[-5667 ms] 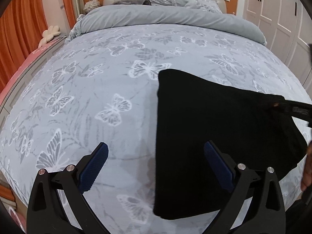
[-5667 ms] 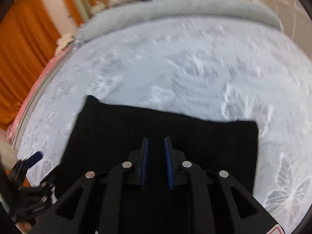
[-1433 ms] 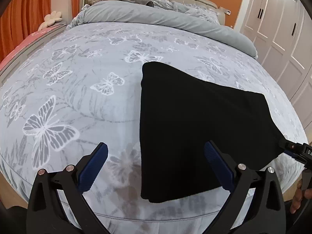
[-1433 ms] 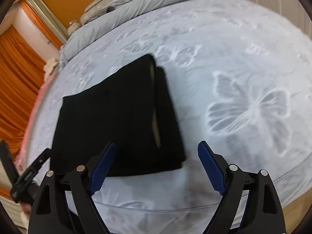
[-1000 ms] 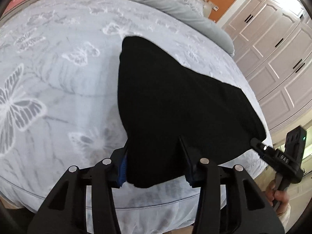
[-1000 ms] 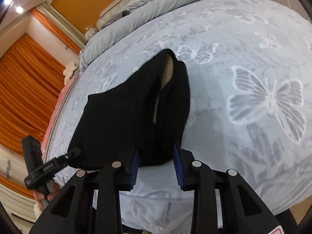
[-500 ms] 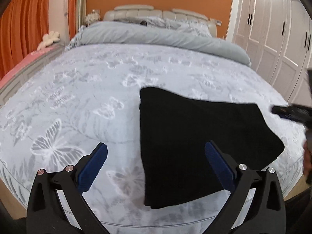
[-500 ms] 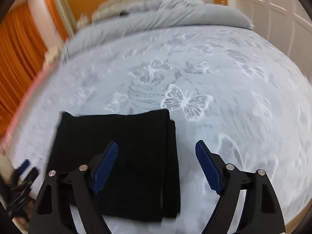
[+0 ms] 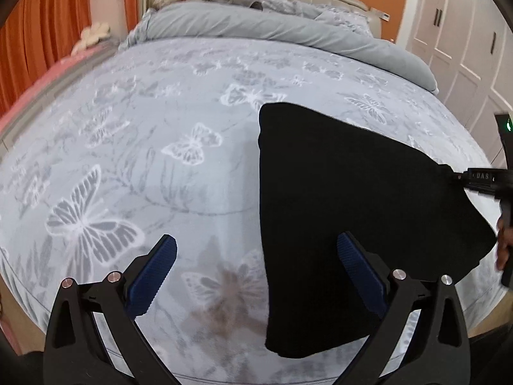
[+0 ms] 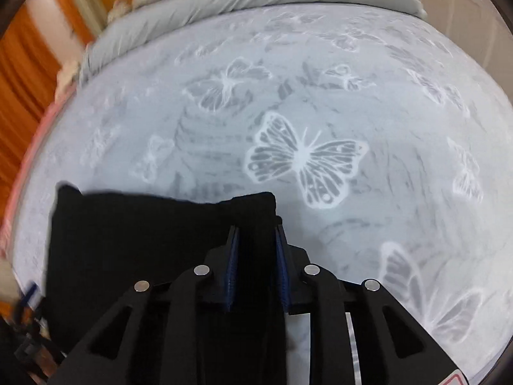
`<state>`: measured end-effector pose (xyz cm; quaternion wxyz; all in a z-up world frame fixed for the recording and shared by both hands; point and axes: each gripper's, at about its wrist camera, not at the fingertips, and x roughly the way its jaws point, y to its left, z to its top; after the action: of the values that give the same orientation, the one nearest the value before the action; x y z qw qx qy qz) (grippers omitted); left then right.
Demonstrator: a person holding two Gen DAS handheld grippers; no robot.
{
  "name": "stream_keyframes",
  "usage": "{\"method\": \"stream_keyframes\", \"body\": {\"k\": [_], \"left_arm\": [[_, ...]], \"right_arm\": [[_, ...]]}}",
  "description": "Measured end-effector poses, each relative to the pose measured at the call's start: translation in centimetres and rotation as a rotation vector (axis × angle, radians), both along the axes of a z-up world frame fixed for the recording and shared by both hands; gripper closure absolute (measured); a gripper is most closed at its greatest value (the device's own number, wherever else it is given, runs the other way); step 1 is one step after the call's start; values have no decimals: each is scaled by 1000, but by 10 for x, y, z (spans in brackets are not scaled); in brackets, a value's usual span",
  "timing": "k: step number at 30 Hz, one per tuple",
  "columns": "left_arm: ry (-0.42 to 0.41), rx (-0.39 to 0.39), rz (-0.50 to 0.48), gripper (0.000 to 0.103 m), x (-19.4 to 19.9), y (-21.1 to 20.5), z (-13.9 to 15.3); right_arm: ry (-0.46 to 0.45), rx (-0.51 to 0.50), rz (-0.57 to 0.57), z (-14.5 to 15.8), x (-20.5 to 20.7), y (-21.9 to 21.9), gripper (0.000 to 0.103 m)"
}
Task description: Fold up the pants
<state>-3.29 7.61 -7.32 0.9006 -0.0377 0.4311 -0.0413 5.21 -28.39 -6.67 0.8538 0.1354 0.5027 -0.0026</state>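
The folded black pants (image 9: 352,208) lie flat on the butterfly-print bed cover (image 9: 160,166), near the bed's front edge. My left gripper (image 9: 256,240) hovers wide open over their left edge, its right pad above the cloth, its left pad above bare cover, nothing gripped. In the right wrist view my right gripper (image 10: 256,247) is closing on the right end of the pants (image 10: 144,240). Black fabric fills the narrow gap between its blue pads (image 10: 232,256). Seen from the left wrist, the right gripper (image 9: 455,175) meets the pants' right corner.
A rolled grey duvet (image 9: 256,25) and pillows lie at the head of the bed. Orange curtains (image 9: 32,32) hang on the left, white wardrobe doors (image 9: 465,32) stand on the right. The bed's front edge (image 9: 224,375) runs just below the grippers.
A second ago both grippers held the pants' near corners, then both opened and the pants lay flat. Now the right gripper has swung over and closed on their right end; the left stays open.
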Motion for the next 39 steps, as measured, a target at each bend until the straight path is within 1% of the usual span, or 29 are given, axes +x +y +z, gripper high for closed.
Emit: {"method": "stream_keyframes", "body": {"k": [2,3,4,6,8,9,10,12,13,15,16,17,18,20,22,23,25,26,27,28,29,30,31,32,33,35,36,38,39], "left_arm": [[8,-20,24,5,-1,6,2],[8,-28,30,5,-2,8,3],[9,-41,39,5,-3,10,4],[4,-52,42,5,-5,12,5],[1,-43,43,5,-7,11,5],[2,-43,40,5,-7,10,5],[4,-43,38,5,-8,9,5],[5,-39,36,5,-9,9,5],[5,-37,36,5,-9,9,5],[4,-33,32,5,-9,10,6],[1,-29,33,5,-9,10,6],[-4,-19,39,5,-10,11,6],[-9,-11,43,5,-11,12,7],[-6,-2,49,5,-10,12,6],[10,-3,47,5,-9,11,4],[18,-1,41,5,-8,9,3],[17,4,31,5,-9,6,4],[12,13,26,5,-9,5,4],[7,19,24,5,-10,5,5],[5,20,24,5,-10,5,5],[5,19,24,5,-10,5,5],[8,18,24,5,-10,6,4],[13,18,24,5,-9,6,3],[18,19,24,5,-8,6,1],[23,24,23,5,-8,7,0],[24,29,19,5,-8,6,0],[21,30,16,5,-8,6,1],[19,27,14,5,-8,7,2],[20,19,11,5,-9,8,2]], "right_arm": [[-125,-69,-14,32,-16,13,75],[-207,-95,2,50,-27,25,67],[-251,-89,38,59,-32,36,64],[-286,-45,145,69,-38,66,64],[-244,31,263,60,-31,103,66],[-202,56,309,48,-24,122,68],[-162,56,337,36,-15,134,68],[-18,2,382,-7,5,161,68],[-22,-12,367,-15,8,164,68],[-52,-15,339,2,6,172,67],[-74,2,351,11,3,175,67],[-120,25,377,23,-2,181,67],[-148,15,404,29,-6,192,67],[-137,-10,460,25,-8,209,67],[-74,-52,488,1,5,225,66],[-66,-59,486,-7,7,229,66],[-69,-30,451,0,12,228,65],[-75,9,444,10,11,227,65],[-98,49,452,19,10,228,65],[-132,51,465,25,8,230,65],[-140,5,479,24,8,236,65],[-124,-23,490,18,10,242,65],[-71,-55,507,0,14,246,66],[-51,-50,510,-10,15,246,65],[-72,-25,503,-10,14,242,65],[-81,-22,494,6,10,234,66],[-110,-27,485,18,5,227,66],[-167,-25,453,40,-7,201,59],[-172,-26,415,49,-16,179,52]]}}
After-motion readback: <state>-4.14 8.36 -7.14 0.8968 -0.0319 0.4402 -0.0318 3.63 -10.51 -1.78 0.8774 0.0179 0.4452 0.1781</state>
